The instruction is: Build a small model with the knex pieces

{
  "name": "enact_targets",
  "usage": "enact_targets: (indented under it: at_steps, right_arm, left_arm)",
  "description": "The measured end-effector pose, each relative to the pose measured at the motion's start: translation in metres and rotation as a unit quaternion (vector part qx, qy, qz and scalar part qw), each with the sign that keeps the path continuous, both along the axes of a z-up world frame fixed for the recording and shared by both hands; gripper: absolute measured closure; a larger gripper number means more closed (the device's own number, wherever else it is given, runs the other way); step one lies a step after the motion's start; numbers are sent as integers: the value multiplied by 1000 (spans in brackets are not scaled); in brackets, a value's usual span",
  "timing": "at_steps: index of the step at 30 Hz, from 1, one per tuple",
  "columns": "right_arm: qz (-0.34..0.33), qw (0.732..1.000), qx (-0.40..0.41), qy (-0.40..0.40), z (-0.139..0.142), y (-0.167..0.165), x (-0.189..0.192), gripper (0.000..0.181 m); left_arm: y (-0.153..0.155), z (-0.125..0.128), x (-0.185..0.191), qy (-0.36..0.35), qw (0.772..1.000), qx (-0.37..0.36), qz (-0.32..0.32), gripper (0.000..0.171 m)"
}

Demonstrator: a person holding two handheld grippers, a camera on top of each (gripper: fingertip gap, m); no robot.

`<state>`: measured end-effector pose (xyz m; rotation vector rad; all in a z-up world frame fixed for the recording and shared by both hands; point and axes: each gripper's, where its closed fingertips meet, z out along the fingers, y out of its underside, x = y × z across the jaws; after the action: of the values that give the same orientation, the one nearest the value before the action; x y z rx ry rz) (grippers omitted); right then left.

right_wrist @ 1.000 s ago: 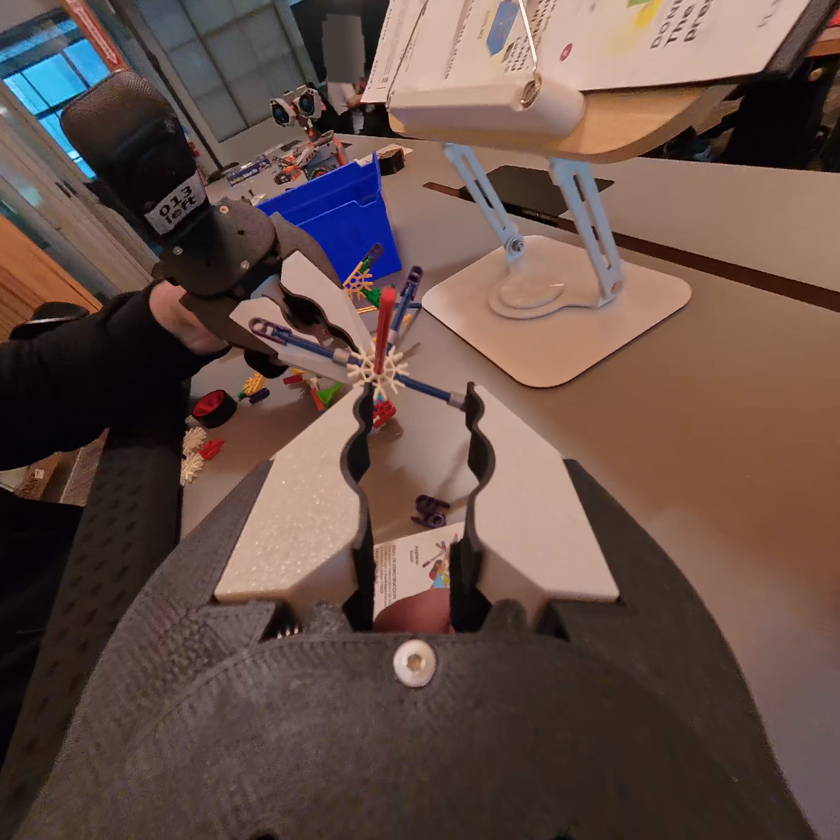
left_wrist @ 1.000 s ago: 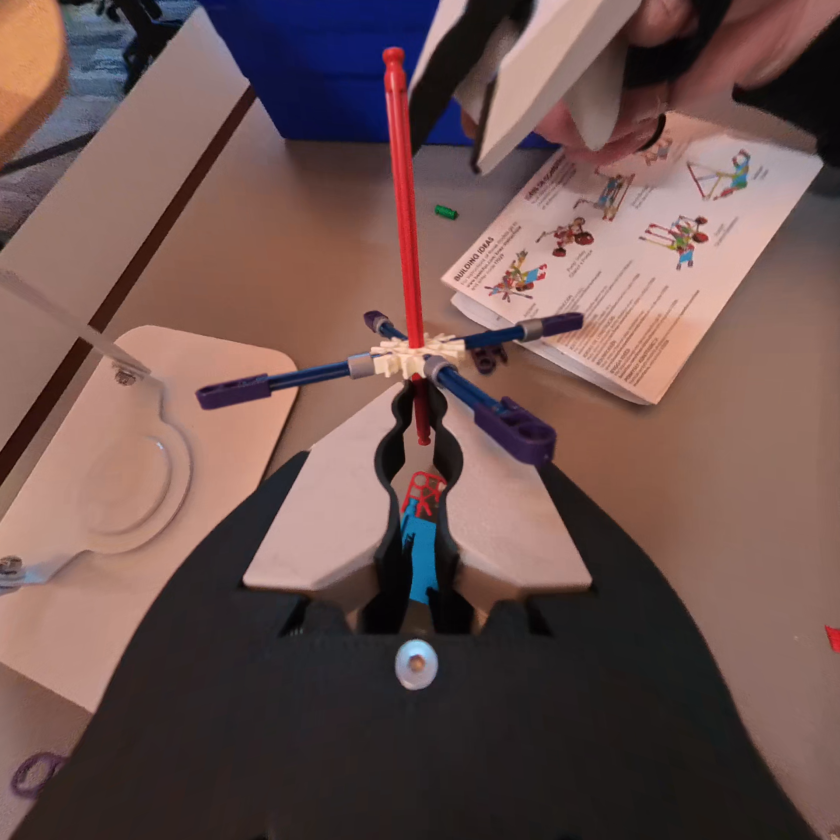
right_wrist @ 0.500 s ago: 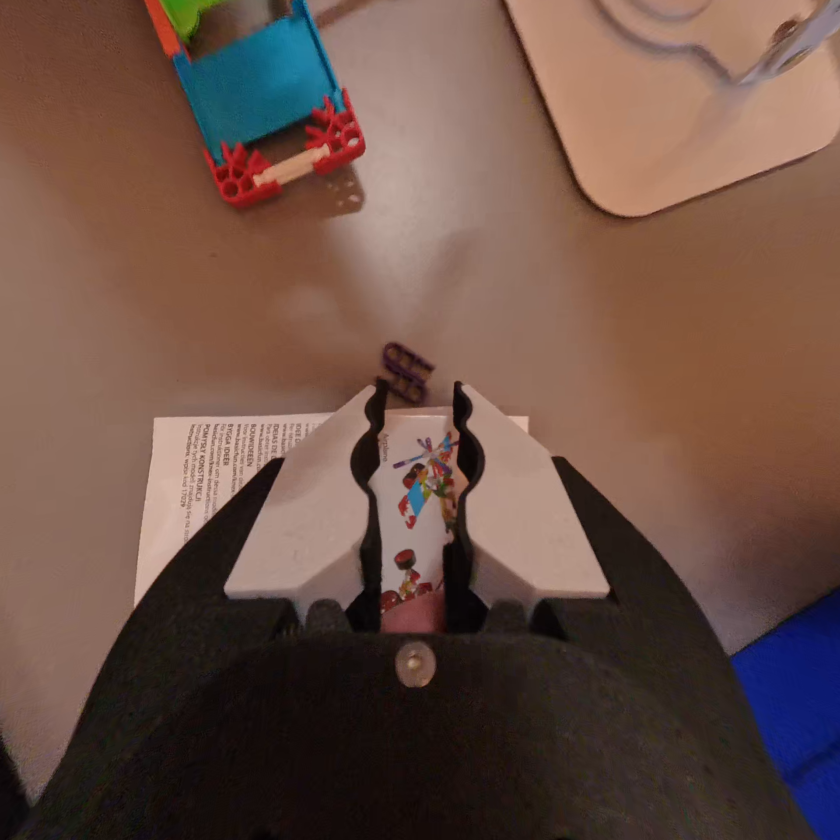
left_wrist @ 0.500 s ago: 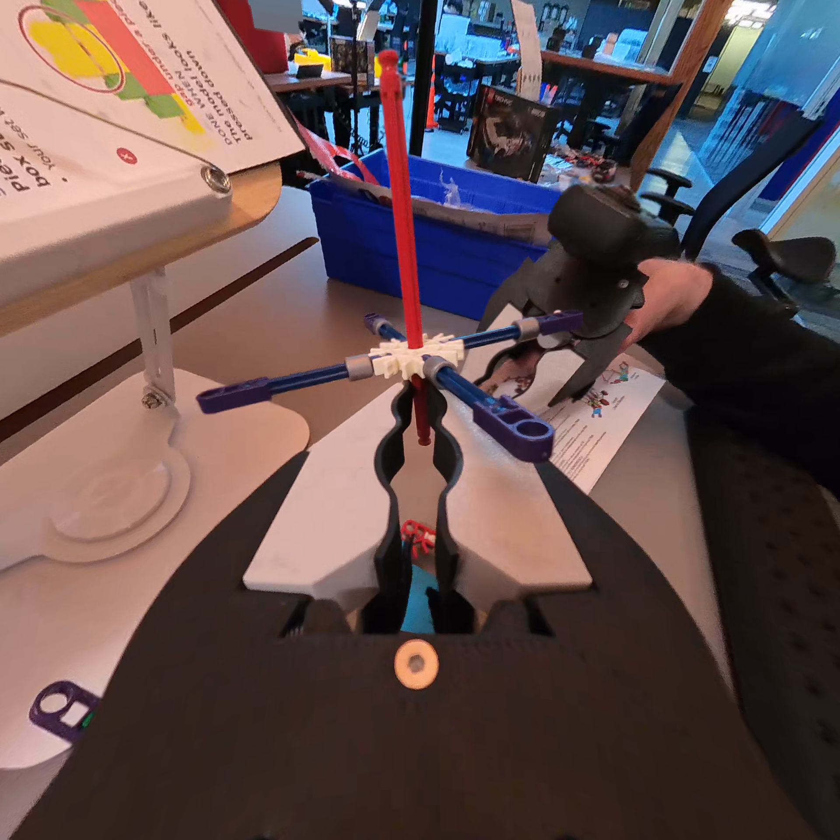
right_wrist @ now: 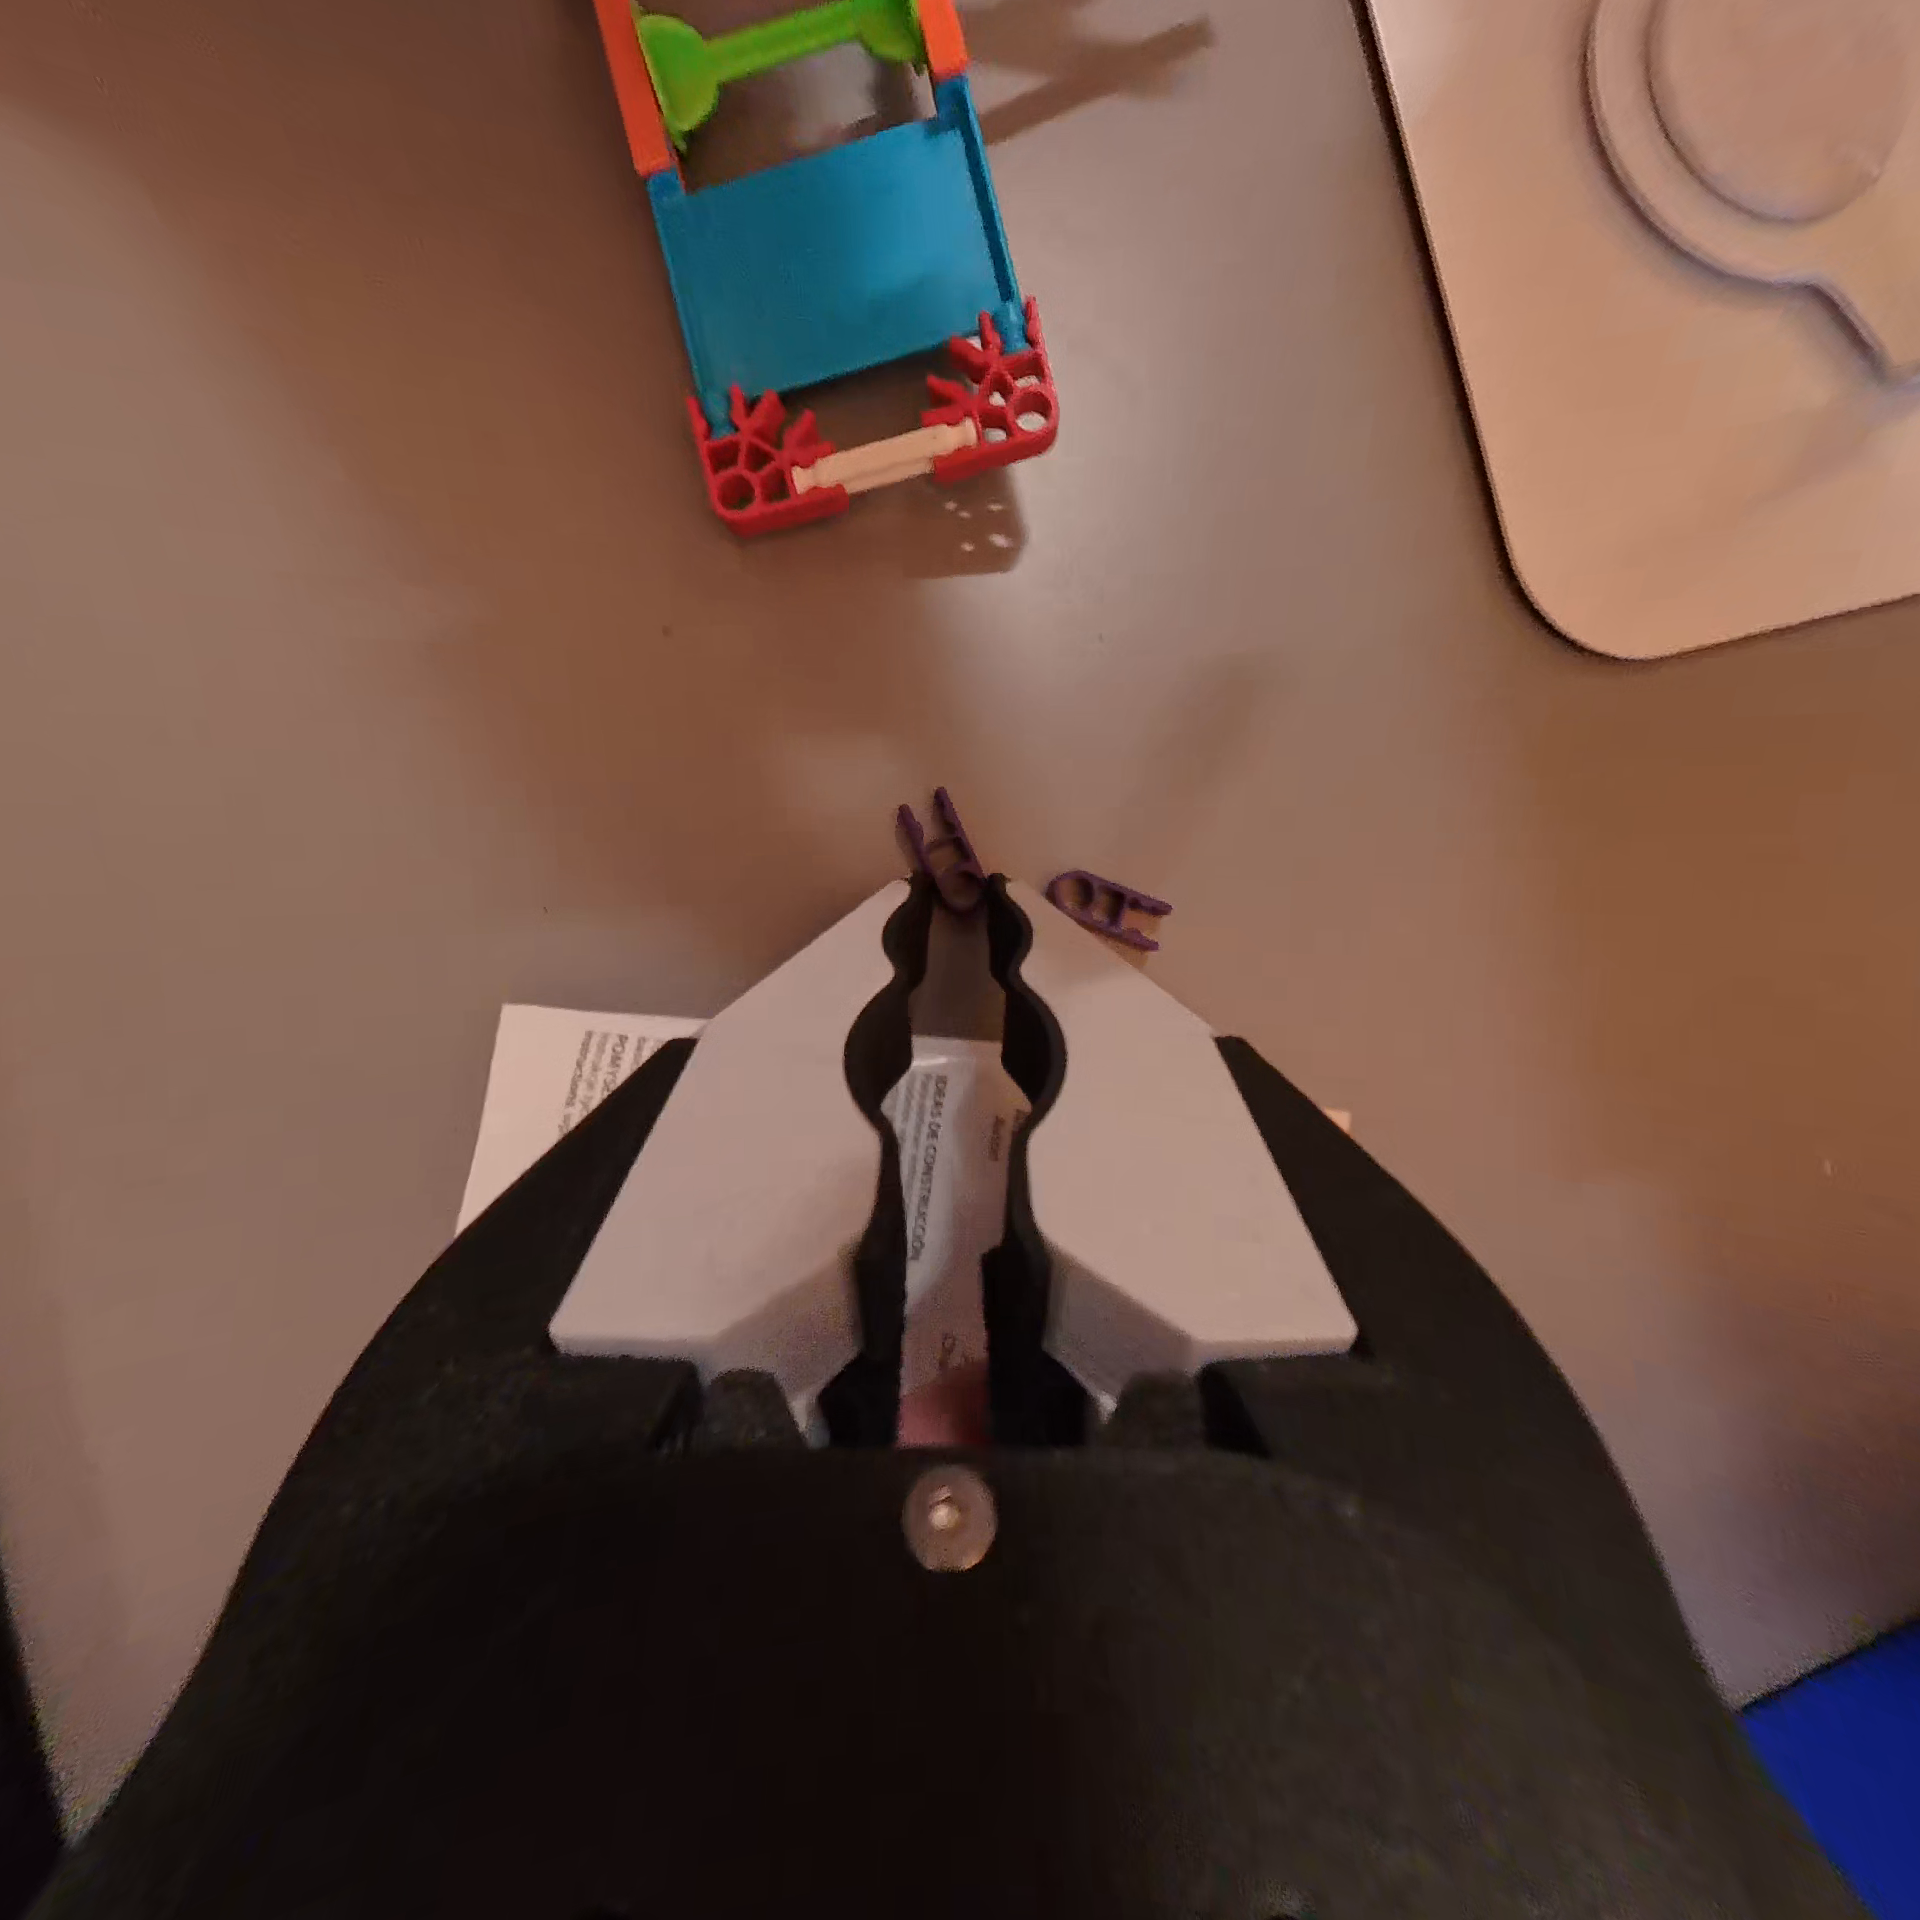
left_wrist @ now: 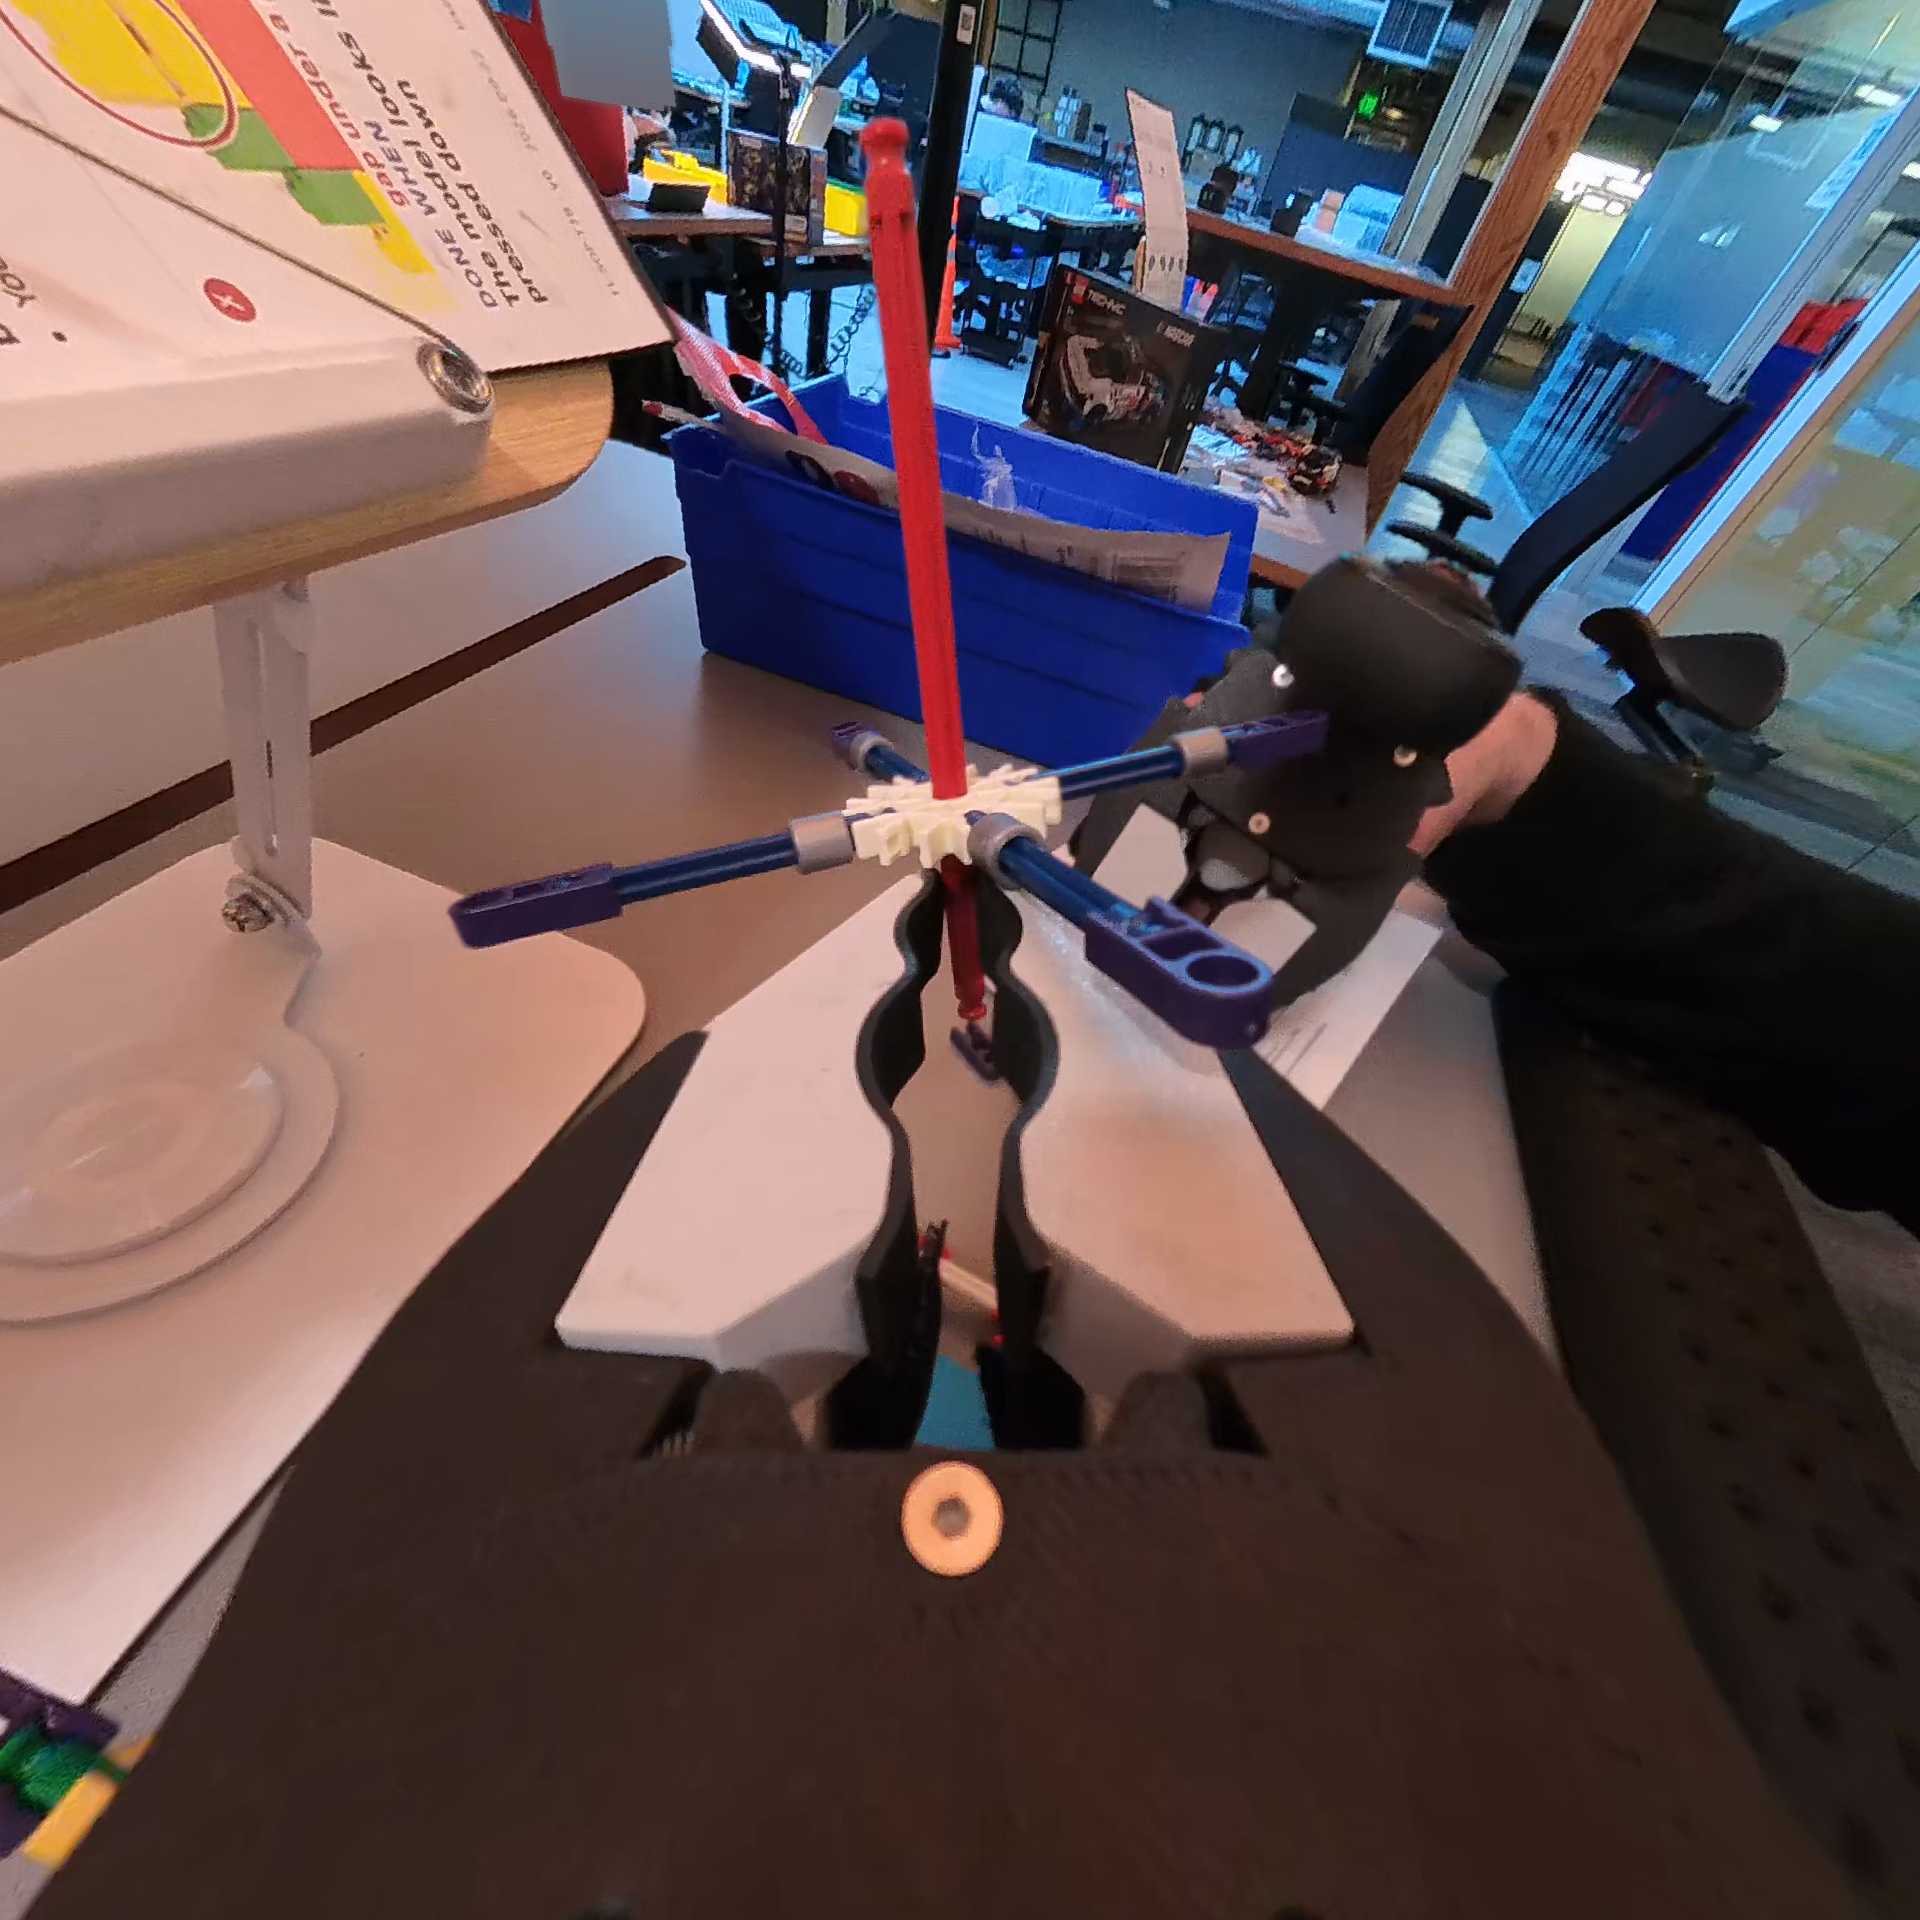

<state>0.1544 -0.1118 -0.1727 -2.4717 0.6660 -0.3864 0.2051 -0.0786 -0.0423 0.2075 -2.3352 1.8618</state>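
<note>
Left wrist view: left gripper (left_wrist: 958, 914) jaws clamped on red rod (left_wrist: 914, 468); thin grip, may pivot. Right gripper (right_wrist: 954, 896) jaws nipping purple connector (right_wrist: 940, 847), which may flick away.

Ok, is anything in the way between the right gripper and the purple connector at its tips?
Nothing visible. The purple connector sits right between the tips of the right gripper, over the table. A second purple connector lies off to the side, not between them. Whether the jaws clamp it is unclear.
</note>
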Motion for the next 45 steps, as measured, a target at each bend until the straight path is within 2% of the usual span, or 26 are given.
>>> enact_targets:
  at_steps: [8, 12, 17, 21, 26, 30, 35, 45]
  right_arm:
    - [31, 999, 23, -17, 6, 16, 0, 175]
    - [25, 989, 130, -68, 48, 33, 7, 175]
    - [-31, 946, 297, -123, 110, 34, 23, 175]
    - [-37, 922, 350, -164, 136, 36, 24, 175]
    - [-61, 905, 365, -210, 150, 40, 30, 175]
    - [-65, 888, 410, -196, 158, 37, 29, 175]
    - [-70, 873, 442, -195, 167, 34, 29, 175]
    - [-75, 872, 444, -193, 167, 38, 29, 175]
  left_arm:
    - [4, 15, 3, 29, 998, -49, 7, 169]
    - [6, 22, 6, 37, 997, -70, 17, 169]
    - [9, 37, -3, 34, 993, -109, 0, 169]
    - [7, 48, -10, 32, 991, -133, 4, 169]
    - [5, 58, -16, 50, 985, -166, 13, 169]
    - [8, 67, -12, 34, 980, -189, 42, 169]
    - [11, 69, -8, 34, 979, -196, 46, 169]
    - [1, 64, -19, 25, 980, -194, 43, 168]
